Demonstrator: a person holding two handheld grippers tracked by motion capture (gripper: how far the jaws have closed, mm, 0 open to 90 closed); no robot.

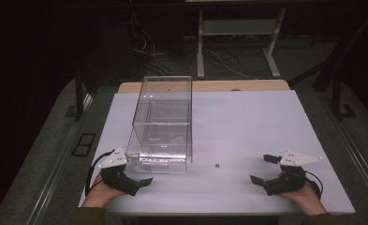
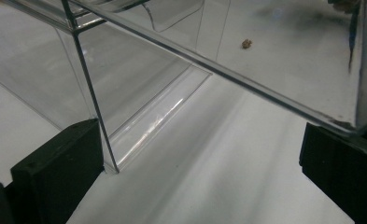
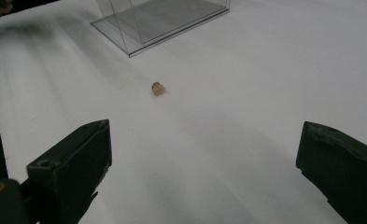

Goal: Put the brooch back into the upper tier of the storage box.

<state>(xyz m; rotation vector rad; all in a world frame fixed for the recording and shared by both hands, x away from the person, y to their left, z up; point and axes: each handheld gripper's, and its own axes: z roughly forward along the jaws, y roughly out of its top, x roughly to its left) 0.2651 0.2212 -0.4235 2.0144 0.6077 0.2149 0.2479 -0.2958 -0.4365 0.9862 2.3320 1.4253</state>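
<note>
**A:** Start with the tongs. What have I got?

**B:** On my screen the left gripper (image 1: 137, 174) sits at about seven o'clock on the table (image 1: 247, 122), held in the left hand (image 1: 99, 190). Its jaws stand wide apart, nothing between the pads. In the left gripper view the near bottom corner of the clear box (image 2: 125, 88) comes down right between those jaws, closer to the left one; I can't tell whether it touches.

**A:** And the right side?

**B:** The right gripper (image 1: 264, 169) is at about five o'clock, in the right hand (image 1: 308, 197), pointing toward nine o'clock. Its jaws are spread wide too, holding nothing. The grey three-cornered plate (image 1: 301, 158) rides on top of it.

**A:** Anything loose on the surface?

**B:** One small tan crumb (image 1: 217, 165), lying at roughly six o'clock, between the two grippers and just beside the box's near right corner. From the right gripper view that crumb (image 3: 158, 88) lies ahead of the open jaws, apart from both, with the box (image 3: 162, 21) farther on at twelve o'clock. It is too small for me to say what it is.

**A:** The box itself?

**B:** A tall clear box (image 1: 165, 124) standing left of centre, running from six toward twelve o'clock, with an inner shelf or divider visible partway up. Beyond the table's far edge are metal table legs (image 1: 200, 44) and loose cables (image 1: 149, 47) on a dark floor.
</note>
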